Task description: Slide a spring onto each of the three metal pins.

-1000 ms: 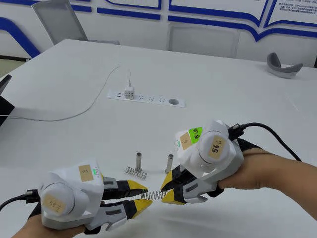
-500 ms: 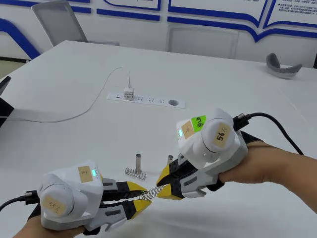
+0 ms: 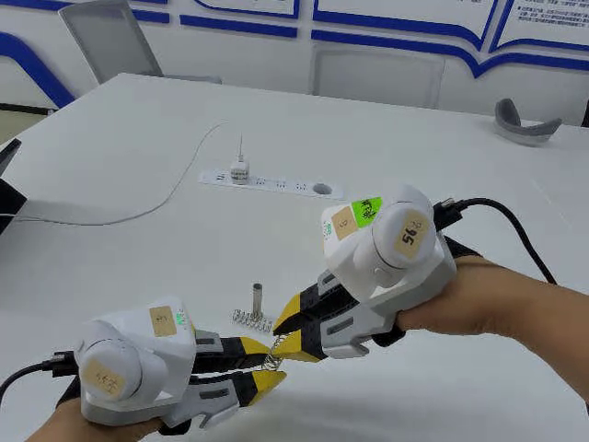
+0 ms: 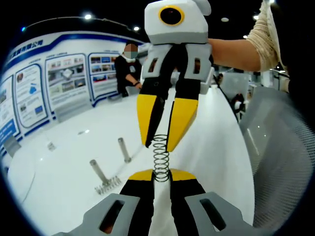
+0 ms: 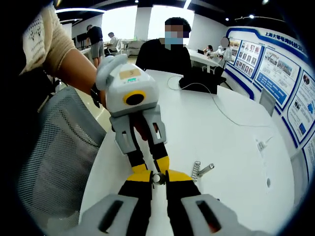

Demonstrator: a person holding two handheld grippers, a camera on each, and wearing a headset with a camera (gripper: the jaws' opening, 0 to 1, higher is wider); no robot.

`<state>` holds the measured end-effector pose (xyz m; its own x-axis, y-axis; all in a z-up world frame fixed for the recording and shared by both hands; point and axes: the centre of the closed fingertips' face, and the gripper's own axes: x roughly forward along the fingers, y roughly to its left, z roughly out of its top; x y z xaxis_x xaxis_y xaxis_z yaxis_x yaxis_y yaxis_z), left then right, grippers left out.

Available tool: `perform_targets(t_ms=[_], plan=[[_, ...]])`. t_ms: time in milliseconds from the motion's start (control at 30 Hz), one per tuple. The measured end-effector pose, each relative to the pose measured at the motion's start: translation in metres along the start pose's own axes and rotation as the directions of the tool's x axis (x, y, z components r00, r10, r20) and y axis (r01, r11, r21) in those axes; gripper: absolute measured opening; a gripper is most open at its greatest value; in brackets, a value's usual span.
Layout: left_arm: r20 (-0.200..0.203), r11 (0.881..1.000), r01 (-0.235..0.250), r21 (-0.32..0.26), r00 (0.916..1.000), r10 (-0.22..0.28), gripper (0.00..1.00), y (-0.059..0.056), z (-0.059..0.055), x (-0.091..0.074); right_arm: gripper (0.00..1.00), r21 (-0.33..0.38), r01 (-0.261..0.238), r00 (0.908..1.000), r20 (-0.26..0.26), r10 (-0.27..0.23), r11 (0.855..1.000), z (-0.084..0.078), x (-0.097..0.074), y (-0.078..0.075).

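Note:
A short coil spring is held between my two grippers near the table's front edge. My left gripper is shut on its lower end. My right gripper faces it nose to nose, shut on the other end. Just beyond them a metal pin stands upright with a second spring lying at its base. Another pin stands farther off; in the head view my right gripper hides it.
A white power strip with a plugged-in adapter and a grey cable lies mid-table. A grey curved band rests at the far right. A chair stands behind the table, and a person sits at it.
My right gripper has moved left and closer to the left gripper. The spring between them now shows much shorter. The right gripper now covers the second pin in the head view.

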<state>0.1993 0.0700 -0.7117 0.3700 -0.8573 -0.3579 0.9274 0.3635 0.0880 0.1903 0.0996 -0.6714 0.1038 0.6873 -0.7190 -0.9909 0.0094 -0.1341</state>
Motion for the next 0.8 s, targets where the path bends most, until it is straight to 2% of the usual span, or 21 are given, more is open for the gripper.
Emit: perform_targets(t_ms=[267, 367, 800], plan=[[0.019, 0.999, 0.005, -0.033, 0.9998, -0.005, 0.11, -0.0021, 0.0016, 0.0021, 0.12, 0.01, 0.008, 0.9998, 0.016, -0.008, 1.0, 0.0026, 0.0013, -0.0002], [0.025, 0.999, 0.004, -0.043, 0.9997, -0.003, 0.1, -0.0016, 0.0016, 0.0021, 0.16, 0.02, 0.009, 0.9999, 0.014, -0.009, 1.0, 0.0005, 0.0012, 0.0004], [0.036, 0.999, -0.002, -0.052, 0.9993, 0.004, 0.11, 0.0005, 0.0034, 0.0019, 0.13, 0.065, 0.02, 0.9992, 0.032, -0.023, 0.998, -0.0031, 0.0004, -0.0017]])
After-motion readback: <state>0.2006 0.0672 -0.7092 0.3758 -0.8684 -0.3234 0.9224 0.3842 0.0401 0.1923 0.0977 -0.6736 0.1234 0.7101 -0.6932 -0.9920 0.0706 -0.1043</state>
